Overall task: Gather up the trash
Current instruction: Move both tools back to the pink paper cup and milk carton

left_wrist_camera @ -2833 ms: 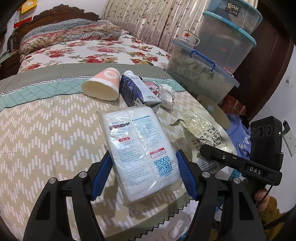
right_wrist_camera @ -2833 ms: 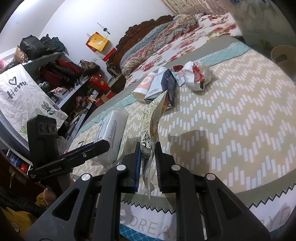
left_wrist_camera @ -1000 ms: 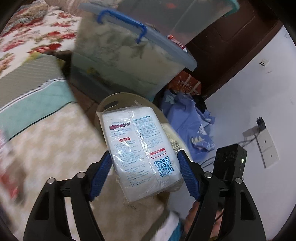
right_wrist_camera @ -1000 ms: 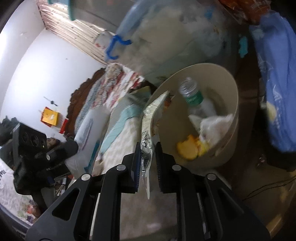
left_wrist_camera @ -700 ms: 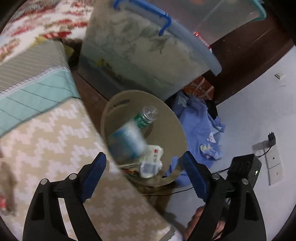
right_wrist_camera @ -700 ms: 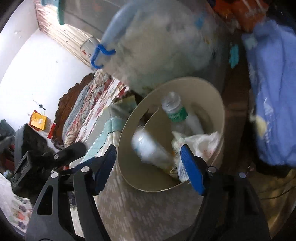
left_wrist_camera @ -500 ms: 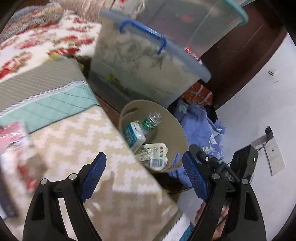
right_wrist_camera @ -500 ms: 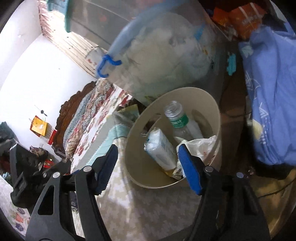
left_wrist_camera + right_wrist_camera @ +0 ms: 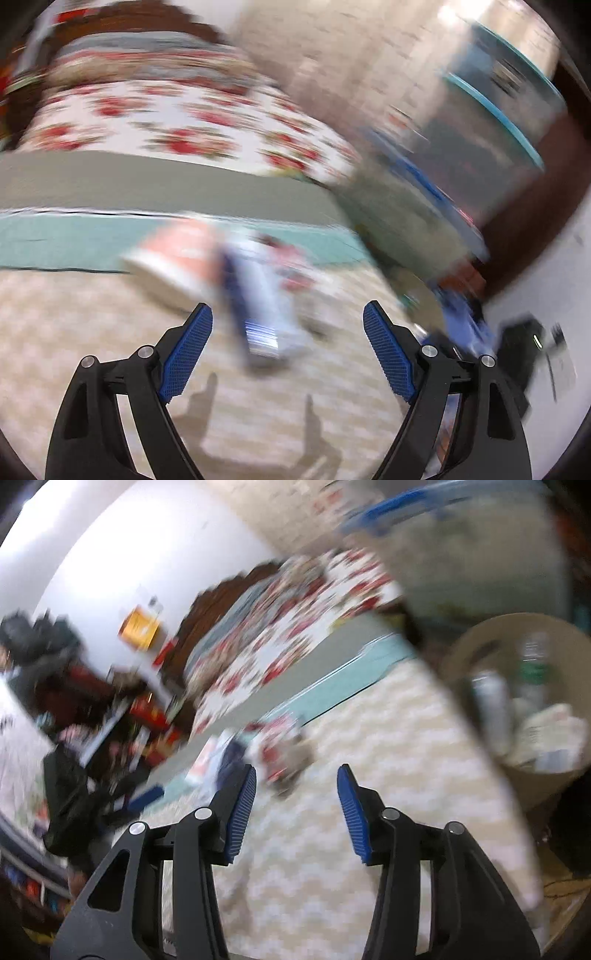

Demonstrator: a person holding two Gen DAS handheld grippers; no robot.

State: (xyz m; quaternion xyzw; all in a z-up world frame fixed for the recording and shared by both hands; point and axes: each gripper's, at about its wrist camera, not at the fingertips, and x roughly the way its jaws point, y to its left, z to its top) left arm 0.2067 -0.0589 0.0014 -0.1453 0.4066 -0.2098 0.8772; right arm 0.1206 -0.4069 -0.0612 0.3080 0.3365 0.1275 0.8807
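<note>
Motion blur smears both views of a bed (image 9: 92, 369) covered with a beige zigzag spread, a floral quilt farther back. Ahead of the left gripper (image 9: 288, 350), whose blue pads stand spread wide with nothing between them, three pieces of trash lie close together on the bed: one pink paper cup (image 9: 177, 251) on its side to the upper left of the pads, one blue-and-white carton (image 9: 255, 310) just beyond the gap, and one crumpled red-and-white wrapper (image 9: 295, 273) a little farther on.

From the right wrist, the right gripper (image 9: 295, 805) is also apart and empty; its jaws have just been closing part-way with nothing between them. The same cluster sits beyond its left finger, the wrapper (image 9: 280, 746) nearest. One beige bin (image 9: 461, 657) stands off the bed's edge, up and to the right of that gripper; it holds one clear bottle (image 9: 532, 664) and several blurred packets whose number cannot be told.
</note>
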